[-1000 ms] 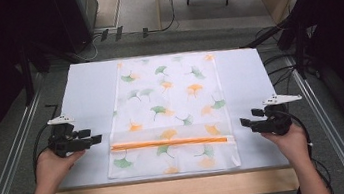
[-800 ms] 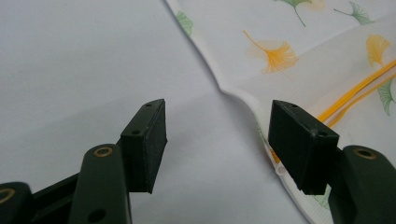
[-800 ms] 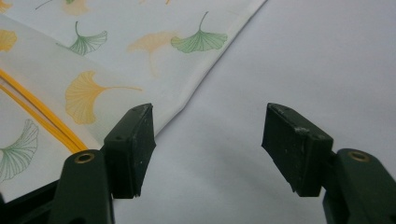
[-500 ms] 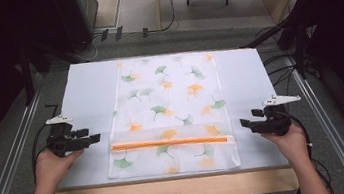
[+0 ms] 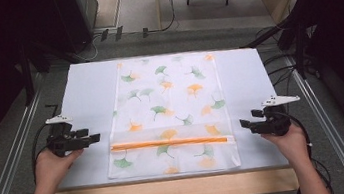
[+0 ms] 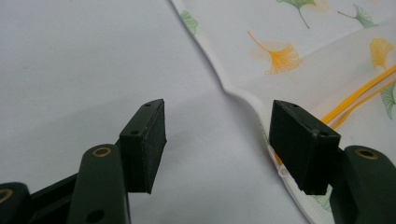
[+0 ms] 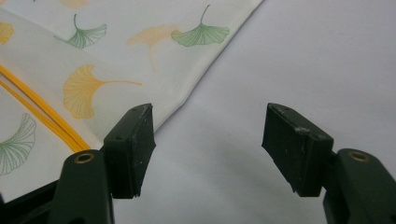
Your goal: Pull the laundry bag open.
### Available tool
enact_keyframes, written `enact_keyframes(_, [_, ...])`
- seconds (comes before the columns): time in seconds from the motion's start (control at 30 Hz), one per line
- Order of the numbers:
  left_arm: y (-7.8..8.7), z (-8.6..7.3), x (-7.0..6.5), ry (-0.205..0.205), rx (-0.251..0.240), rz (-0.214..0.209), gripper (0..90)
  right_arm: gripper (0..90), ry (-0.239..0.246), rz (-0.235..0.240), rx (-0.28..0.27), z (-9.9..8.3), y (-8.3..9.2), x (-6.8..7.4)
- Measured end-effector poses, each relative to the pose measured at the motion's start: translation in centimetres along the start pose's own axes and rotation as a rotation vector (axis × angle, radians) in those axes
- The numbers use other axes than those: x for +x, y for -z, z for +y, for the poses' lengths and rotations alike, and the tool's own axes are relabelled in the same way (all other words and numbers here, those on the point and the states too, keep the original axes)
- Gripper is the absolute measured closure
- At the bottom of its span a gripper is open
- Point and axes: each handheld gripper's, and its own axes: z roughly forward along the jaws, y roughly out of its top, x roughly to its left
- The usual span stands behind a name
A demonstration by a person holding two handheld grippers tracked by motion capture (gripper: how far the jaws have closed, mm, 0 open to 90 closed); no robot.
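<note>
A white cloth bag printed with green and orange ginkgo leaves lies flat in the middle of the table, an orange zipper running across its near part. My left gripper rests open on the table just left of the bag's left edge, level with the zipper, nothing between its jaws. My right gripper stands open just right of the bag's right edge, also near the zipper end. Both point inward at the bag without touching it.
The pale table mat has bare strips left and right of the bag. A wooden table edge runs along the front. Metal rails flank the table, with cables at the right and dark equipment behind.
</note>
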Motion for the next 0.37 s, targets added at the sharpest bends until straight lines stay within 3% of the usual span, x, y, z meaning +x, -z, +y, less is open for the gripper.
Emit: enact_keyframes(0.37, [-0.02,-0.01,0.2,0.015,-0.011,-0.014,35.7,34.4,0.008,0.001,0.017,-0.13,-0.26,0.01])
